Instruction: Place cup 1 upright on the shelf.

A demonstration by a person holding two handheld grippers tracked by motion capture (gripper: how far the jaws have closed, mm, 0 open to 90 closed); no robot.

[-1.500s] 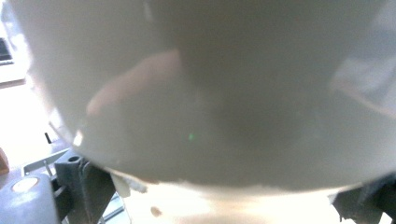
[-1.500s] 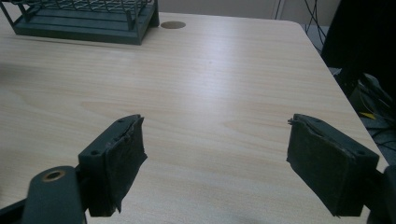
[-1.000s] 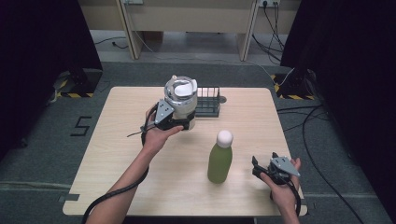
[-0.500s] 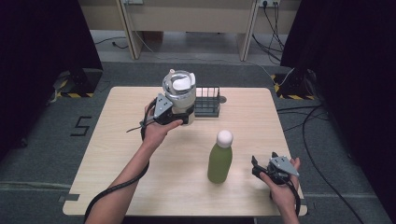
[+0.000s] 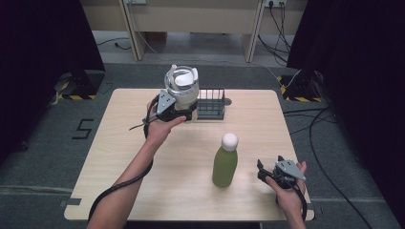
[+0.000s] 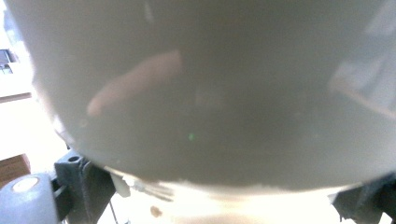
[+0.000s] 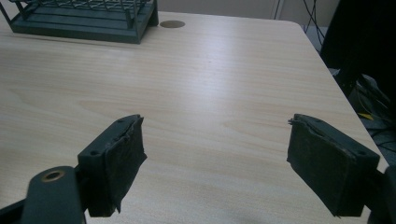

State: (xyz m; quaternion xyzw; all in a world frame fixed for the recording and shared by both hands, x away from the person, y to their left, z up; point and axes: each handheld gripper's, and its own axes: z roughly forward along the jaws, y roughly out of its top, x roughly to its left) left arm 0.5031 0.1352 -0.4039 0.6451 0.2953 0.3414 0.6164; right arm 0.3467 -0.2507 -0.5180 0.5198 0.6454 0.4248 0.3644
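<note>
High view: the left gripper [image 5: 179,110] has its jaws closed around the lower body of a grey lidded jug [image 5: 182,88], held above the far part of the surface [image 5: 119,157], just beside a dark wire rack [image 5: 210,104]. In the left gripper view the jug [image 6: 210,88] sits right up against the camera, its curved wall spanning the gap between the jaws, so the grip appears to sit low on a smooth, rounded body.

The right gripper [image 5: 276,174] rests near the front edge with its jaws wide apart and nothing between them; the right gripper view shows bare wood ahead of its pads [image 7: 122,154], with the rack [image 7: 84,16] far ahead and off to one side. A green bottle [image 5: 225,162] with a white cap stands beside those jaws.

The chief risk, as I judge it, is the jug slipping or tipping, since it is gripped low while its bulk rises above the jaws. A careless swing toward the rack could knock the jug against the wires. A reach by the right hand might topple the tall bottle.
</note>
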